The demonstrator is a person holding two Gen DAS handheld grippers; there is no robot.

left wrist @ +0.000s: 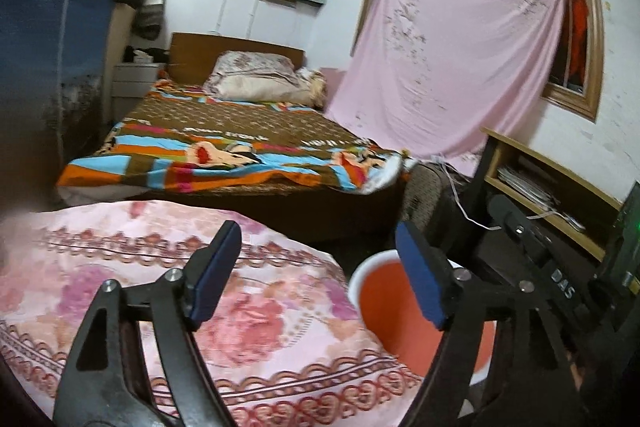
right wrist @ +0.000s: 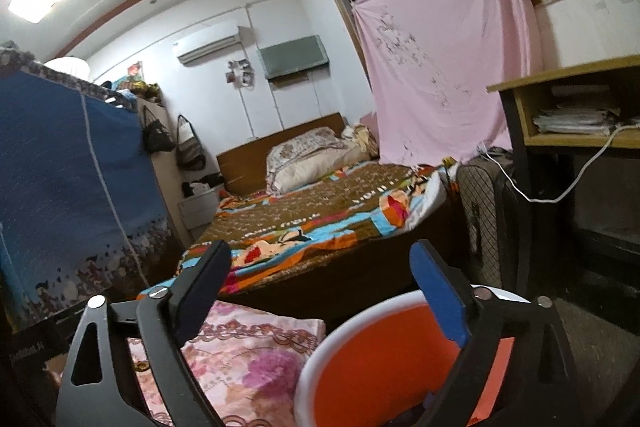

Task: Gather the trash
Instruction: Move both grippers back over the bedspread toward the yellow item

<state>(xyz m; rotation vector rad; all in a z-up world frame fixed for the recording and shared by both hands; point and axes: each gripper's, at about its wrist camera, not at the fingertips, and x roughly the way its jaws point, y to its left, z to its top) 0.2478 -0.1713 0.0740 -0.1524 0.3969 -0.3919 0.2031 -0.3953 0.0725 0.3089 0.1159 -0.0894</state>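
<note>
From the left wrist I see my left gripper (left wrist: 316, 275) wide apart and empty above the floral cloth (left wrist: 168, 291), the orange bin (left wrist: 404, 323) just beside. From the right wrist, my right gripper (right wrist: 324, 295) gapes empty over that bin; no trash shows, so I judge a drop done.

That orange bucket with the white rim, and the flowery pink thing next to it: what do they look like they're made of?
The bucket looks like moulded plastic: smooth walls with a soft sheen, and an even, rounded white rim. The flowery pink thing looks like woven or quilted fabric, perhaps a folded blanket or cushion cover: matte, printed with roses and borders, and its edges sag softly. I cannot tell what is inside it.
</note>
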